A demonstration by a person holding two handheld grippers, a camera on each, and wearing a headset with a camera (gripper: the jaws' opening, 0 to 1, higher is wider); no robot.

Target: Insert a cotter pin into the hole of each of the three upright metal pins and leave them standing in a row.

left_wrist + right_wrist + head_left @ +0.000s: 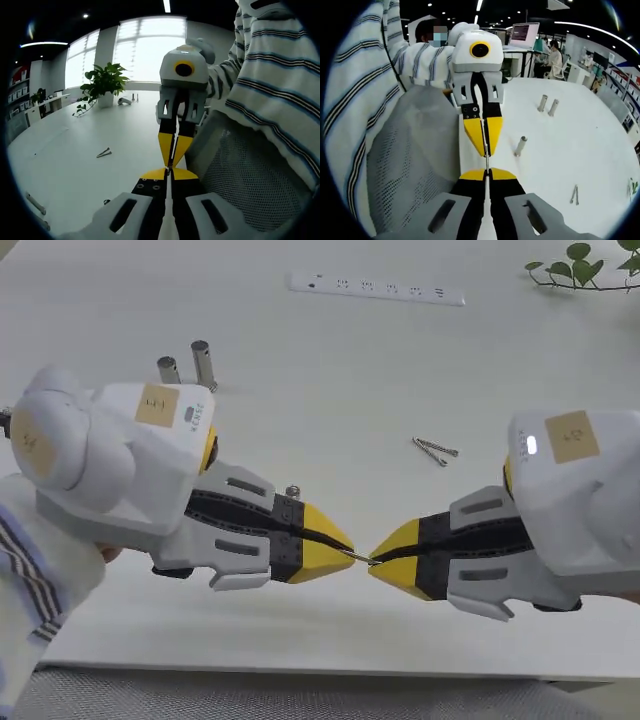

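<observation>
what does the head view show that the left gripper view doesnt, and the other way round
Head view: a white power strip at the table's far side. Left gripper view: bright windows and ceiling lights. Both: the left hand-held gripper and right hand-held gripper tip to tip, pinching one cotter pin, with loose cotter pins lying beyond.
</observation>
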